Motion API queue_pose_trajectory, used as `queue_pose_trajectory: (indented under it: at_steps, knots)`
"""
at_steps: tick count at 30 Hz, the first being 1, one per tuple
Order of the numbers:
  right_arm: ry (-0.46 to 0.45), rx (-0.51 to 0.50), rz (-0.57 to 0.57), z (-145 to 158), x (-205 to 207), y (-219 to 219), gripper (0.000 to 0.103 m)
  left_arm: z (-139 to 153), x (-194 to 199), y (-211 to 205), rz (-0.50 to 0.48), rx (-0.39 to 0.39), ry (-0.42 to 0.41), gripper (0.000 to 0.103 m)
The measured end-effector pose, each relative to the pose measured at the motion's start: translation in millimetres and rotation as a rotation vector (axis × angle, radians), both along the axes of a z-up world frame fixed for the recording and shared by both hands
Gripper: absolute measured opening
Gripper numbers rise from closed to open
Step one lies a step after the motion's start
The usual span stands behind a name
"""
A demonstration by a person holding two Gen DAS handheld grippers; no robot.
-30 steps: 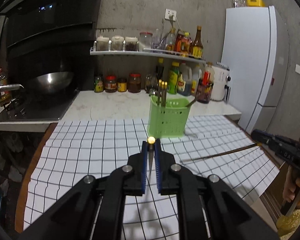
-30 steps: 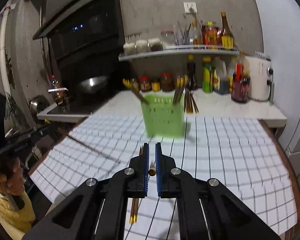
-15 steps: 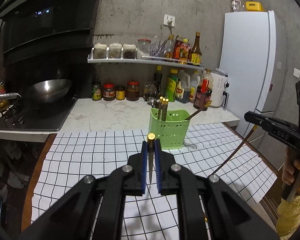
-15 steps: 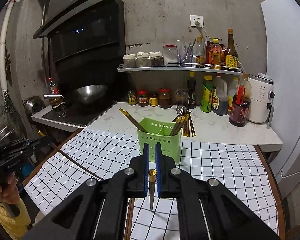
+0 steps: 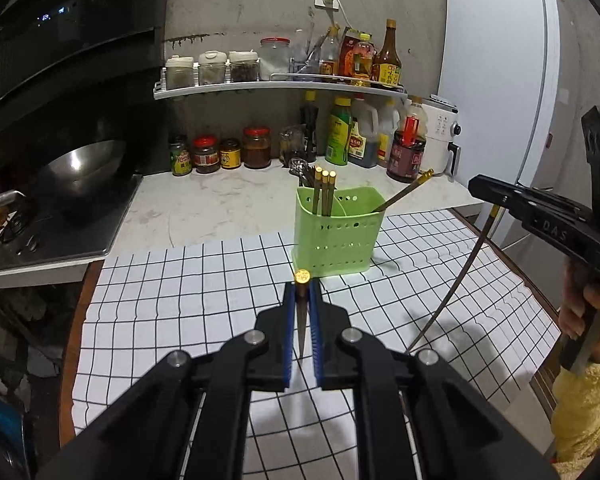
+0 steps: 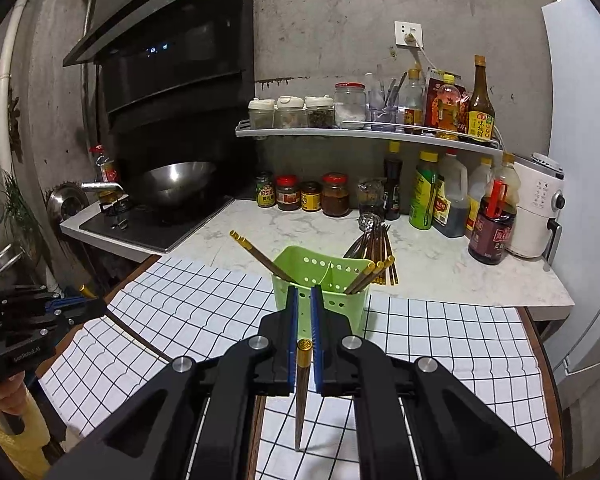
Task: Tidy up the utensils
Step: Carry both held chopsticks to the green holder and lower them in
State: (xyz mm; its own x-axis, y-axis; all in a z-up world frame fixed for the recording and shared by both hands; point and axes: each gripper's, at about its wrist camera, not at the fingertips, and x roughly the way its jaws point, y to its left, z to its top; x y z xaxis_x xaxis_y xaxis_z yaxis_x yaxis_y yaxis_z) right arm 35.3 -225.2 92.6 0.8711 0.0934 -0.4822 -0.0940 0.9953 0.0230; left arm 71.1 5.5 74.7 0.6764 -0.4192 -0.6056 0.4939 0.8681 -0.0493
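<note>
A green perforated utensil caddy (image 5: pixel 337 231) stands on the checked cloth (image 5: pixel 204 280) and holds several gold-tipped chopsticks (image 5: pixel 324 196); it also shows in the right wrist view (image 6: pixel 324 280). My left gripper (image 5: pixel 302 292) is shut on a gold-tipped chopstick (image 5: pixel 301 312), held upright above the cloth, short of the caddy. My right gripper (image 6: pixel 304 300) is shut on another chopstick (image 6: pixel 302 392), tip hanging down, close in front of the caddy. The right gripper also shows in the left wrist view (image 5: pixel 500 200), its chopstick (image 5: pixel 456 276) slanting down.
The marble counter (image 6: pixel 440 272) behind the cloth carries jars, sauce bottles (image 6: pixel 424 196), loose chopsticks and a ladle (image 6: pixel 376 240). A wok (image 6: pixel 176 176) sits on the stove at the left. A white fridge (image 5: pixel 500 100) stands to the right. The table edge (image 6: pixel 540 360) is at the right.
Both grippers have risen and moved closer to the caddy, each lifting its chopstick off the cloth. The right gripper's chopstick swung from lying flat to hanging steeply.
</note>
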Motion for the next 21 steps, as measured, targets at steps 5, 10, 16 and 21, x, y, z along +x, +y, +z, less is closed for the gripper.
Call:
queue_pose_trajectory:
  at_steps: [5, 10, 16, 21]
  knots:
    - [0.015, 0.033, -0.001, -10, 8, -6, 0.007, -6, 5, -2, 0.016, -0.050, -0.012, 0.007]
    - [0.020, 0.025, -0.018, -21, 3, -8, 0.007, -2, -13, -2, 0.013, -0.073, -0.051, 0.007]
    - [-0.036, -0.018, -0.010, -14, -8, -3, 0.006, 17, -21, -8, -0.007, -0.107, -0.108, 0.007]
    - [-0.166, -0.027, -0.008, 20, 0, -2, 0.006, 57, -20, -22, -0.023, -0.157, -0.213, 0.007]
